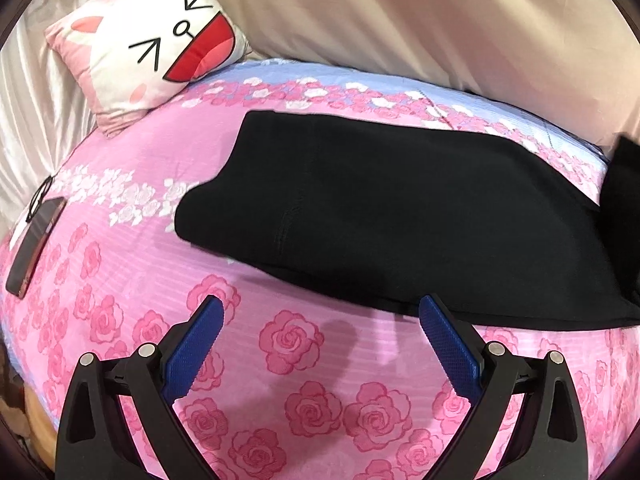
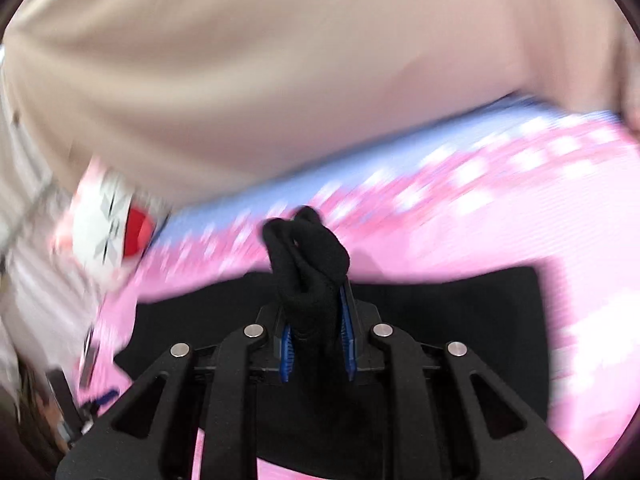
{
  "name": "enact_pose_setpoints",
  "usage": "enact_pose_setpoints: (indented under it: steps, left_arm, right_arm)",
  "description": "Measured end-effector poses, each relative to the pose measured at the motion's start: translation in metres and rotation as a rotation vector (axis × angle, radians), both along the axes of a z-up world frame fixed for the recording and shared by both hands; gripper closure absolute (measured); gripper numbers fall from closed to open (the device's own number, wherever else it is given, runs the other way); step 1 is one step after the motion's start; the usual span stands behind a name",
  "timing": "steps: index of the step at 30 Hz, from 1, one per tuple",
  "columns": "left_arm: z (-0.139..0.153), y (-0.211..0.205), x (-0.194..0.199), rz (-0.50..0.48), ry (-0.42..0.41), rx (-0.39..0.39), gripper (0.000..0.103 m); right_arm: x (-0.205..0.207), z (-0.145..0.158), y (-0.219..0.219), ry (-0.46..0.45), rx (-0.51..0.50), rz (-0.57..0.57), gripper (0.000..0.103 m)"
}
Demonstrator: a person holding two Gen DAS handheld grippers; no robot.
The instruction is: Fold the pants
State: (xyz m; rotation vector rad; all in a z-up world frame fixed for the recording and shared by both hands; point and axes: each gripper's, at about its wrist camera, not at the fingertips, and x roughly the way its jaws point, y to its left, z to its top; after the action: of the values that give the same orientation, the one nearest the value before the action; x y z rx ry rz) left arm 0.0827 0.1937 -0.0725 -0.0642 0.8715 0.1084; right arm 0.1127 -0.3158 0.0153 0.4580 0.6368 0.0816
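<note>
Black knit pants (image 1: pixel 392 216) lie partly folded on the pink rose-print bedspread (image 1: pixel 120 280); your right gripper (image 2: pixel 316 320) pinches one bunched end, your left gripper (image 1: pixel 320 320) hangs wide and empty, final fold pending.

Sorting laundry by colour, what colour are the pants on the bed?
Plain black pants, clearest in the left wrist view.

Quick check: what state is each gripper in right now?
Left gripper: open, holding nothing, above the bedsheet.
Right gripper: closed on a bunch of the black pants.
</note>
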Motion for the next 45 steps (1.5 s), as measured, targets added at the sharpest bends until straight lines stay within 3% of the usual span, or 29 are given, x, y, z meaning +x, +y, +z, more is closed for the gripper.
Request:
enact_pose_setpoints:
  steps: [4, 8, 10, 16, 20, 24, 27, 30, 33, 38, 43, 45]
  left_arm:
    - [0.004, -0.008, 0.002, -0.012, -0.009, 0.001, 0.006]
    - [0.004, -0.024, 0.003, -0.033, -0.002, 0.02, 0.006]
    - [0.005, -0.033, 0.002, -0.044, 0.001, 0.03, 0.006]
    - [0.008, -0.067, -0.005, -0.079, 0.013, 0.069, 0.006]
    - [0.014, -0.082, -0.008, -0.082, 0.009, 0.083, 0.006]
    - [0.018, -0.09, -0.005, -0.082, 0.0, 0.082, 0.006]
    - [0.017, -0.093, -0.001, -0.082, 0.002, 0.076, 0.006]
    - [0.018, -0.089, 0.0, -0.083, -0.001, 0.057, 0.006]
    - [0.019, -0.079, -0.005, -0.078, -0.01, 0.05, 0.006]
    - [0.017, -0.046, -0.021, -0.032, -0.008, 0.036, 0.006]
    - [0.012, -0.017, -0.029, 0.018, 0.006, 0.027, 0.006]
    - [0.01, -0.01, -0.029, 0.028, 0.013, 0.017, 0.006]
  right_arm:
    - [-0.071, 0.025, -0.138, -0.001, -0.054, -0.334, 0.085]
    - [-0.128, 0.014, -0.241, 0.052, -0.068, -0.562, 0.085]
    - [-0.139, -0.013, -0.279, 0.115, 0.027, -0.551, 0.085]
    - [-0.131, -0.089, -0.307, 0.238, 0.092, -0.538, 0.085]
    - [-0.125, -0.089, -0.301, 0.211, 0.091, -0.525, 0.085]
    - [-0.106, -0.05, -0.259, 0.118, 0.039, -0.417, 0.085]
    - [-0.075, -0.015, -0.191, 0.053, -0.027, -0.253, 0.085]
    - [-0.039, -0.004, -0.123, 0.036, -0.071, -0.101, 0.084]
    - [-0.002, -0.012, -0.062, 0.055, -0.078, 0.031, 0.084]
    - [0.045, -0.051, 0.033, 0.122, -0.068, 0.206, 0.084]
    - [0.061, -0.084, 0.116, 0.167, -0.073, 0.356, 0.084]
    - [0.059, -0.1, 0.14, 0.192, -0.13, 0.371, 0.081]
